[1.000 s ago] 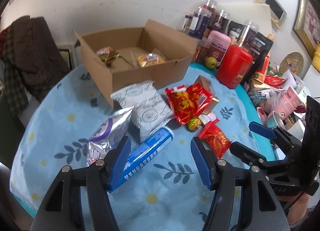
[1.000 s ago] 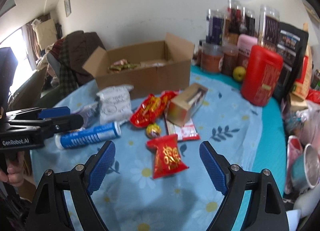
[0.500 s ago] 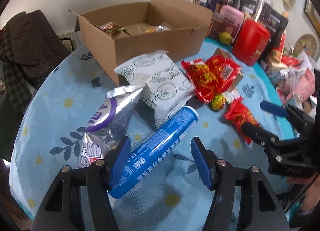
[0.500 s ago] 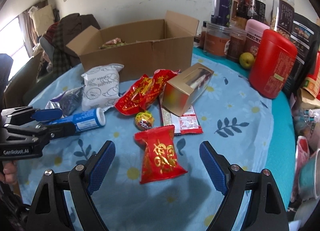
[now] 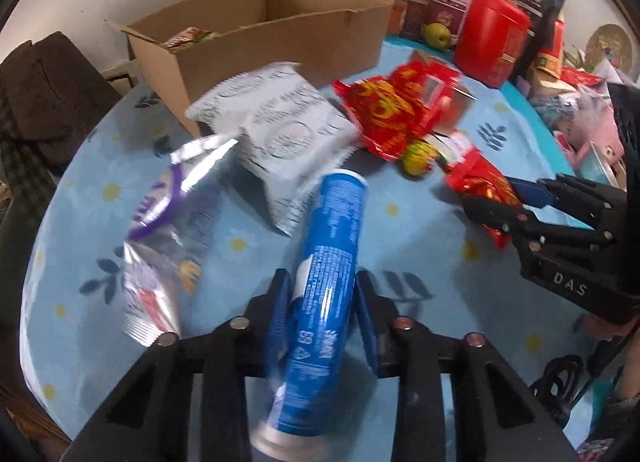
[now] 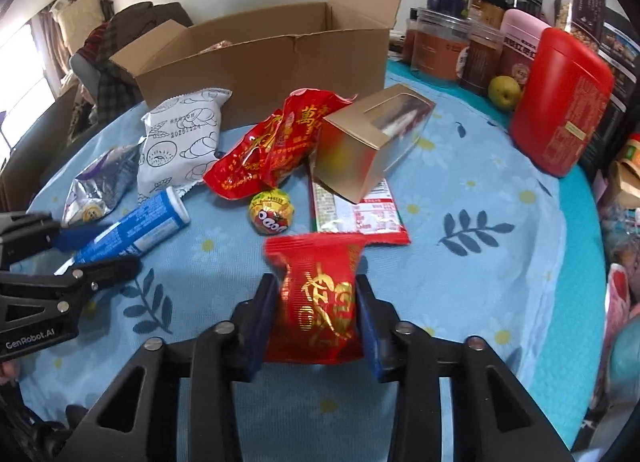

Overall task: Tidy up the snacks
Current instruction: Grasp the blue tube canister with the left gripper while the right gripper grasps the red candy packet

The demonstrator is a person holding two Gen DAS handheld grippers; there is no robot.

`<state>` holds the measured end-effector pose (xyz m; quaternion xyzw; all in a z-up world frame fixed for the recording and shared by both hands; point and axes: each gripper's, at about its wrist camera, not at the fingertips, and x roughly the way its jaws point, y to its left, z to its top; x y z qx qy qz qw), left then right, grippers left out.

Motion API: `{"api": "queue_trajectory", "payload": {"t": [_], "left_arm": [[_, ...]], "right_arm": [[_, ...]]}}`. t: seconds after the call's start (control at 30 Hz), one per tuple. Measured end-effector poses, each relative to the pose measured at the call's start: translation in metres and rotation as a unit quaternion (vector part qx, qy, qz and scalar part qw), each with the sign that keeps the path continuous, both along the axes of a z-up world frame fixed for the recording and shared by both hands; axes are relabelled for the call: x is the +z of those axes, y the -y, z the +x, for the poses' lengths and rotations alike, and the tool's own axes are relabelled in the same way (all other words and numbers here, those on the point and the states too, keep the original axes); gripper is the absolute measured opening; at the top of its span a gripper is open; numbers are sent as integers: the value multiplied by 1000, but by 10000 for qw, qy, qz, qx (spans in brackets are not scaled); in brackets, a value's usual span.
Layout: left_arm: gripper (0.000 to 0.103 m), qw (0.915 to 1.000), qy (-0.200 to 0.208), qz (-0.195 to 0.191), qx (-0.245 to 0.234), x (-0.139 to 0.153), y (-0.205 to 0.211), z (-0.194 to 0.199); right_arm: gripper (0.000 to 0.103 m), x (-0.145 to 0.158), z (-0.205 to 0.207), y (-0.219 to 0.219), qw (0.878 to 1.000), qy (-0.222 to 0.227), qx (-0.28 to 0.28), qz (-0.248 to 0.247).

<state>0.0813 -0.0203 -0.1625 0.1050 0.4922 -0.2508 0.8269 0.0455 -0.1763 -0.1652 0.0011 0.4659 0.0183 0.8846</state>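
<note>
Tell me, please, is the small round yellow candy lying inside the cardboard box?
No, the yellow candy lies on the blue tablecloth, in front of the cardboard box.

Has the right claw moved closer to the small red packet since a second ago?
Yes. The right claw came down toward the tablecloth; its jaws have just been closing, pinching the small red packet.

Each view looks forward and steeply down along its own gripper's fingers, close above the blue flowered tablecloth [image 5: 248, 222], toward the open cardboard box [image 5: 280, 34] at the far edge. The left wrist view sits close over the blue tube [image 5: 328, 262], with the right gripper [image 5: 520, 198] at its right edge. The right wrist view sits close over the small red packet [image 6: 320, 294], with the left gripper [image 6: 100, 246] at its left edge; both views share the box, tube, packet and snack pile between.
</note>
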Motion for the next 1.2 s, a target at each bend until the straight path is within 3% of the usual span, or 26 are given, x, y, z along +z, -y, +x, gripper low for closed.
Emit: {"api": "queue_trajectory", "payload": {"t": [0.37,0.57,0.9,1.03,1.2], "left_arm": [[28,9986,-322,-259,-327,3,23,-43],[28,9973,-265,-160,-663,5,40,-63],[28,9980,-111,108,-614,2,57,-60],[28,9980,-8,190,-610,1,62,-59],[28,9987,-36,-61,-500,1,58,-54]], "right_arm": [[35,1,-45,13,9997,-130,-20,194],[35,3,-66,24,9995,-134,-217,182],[37,2,-78,27,9989,-144,-285,337],[48,2,-75,23,9991,-166,-173,339],[45,1,-72,18,9998,-137,-111,90]]}}
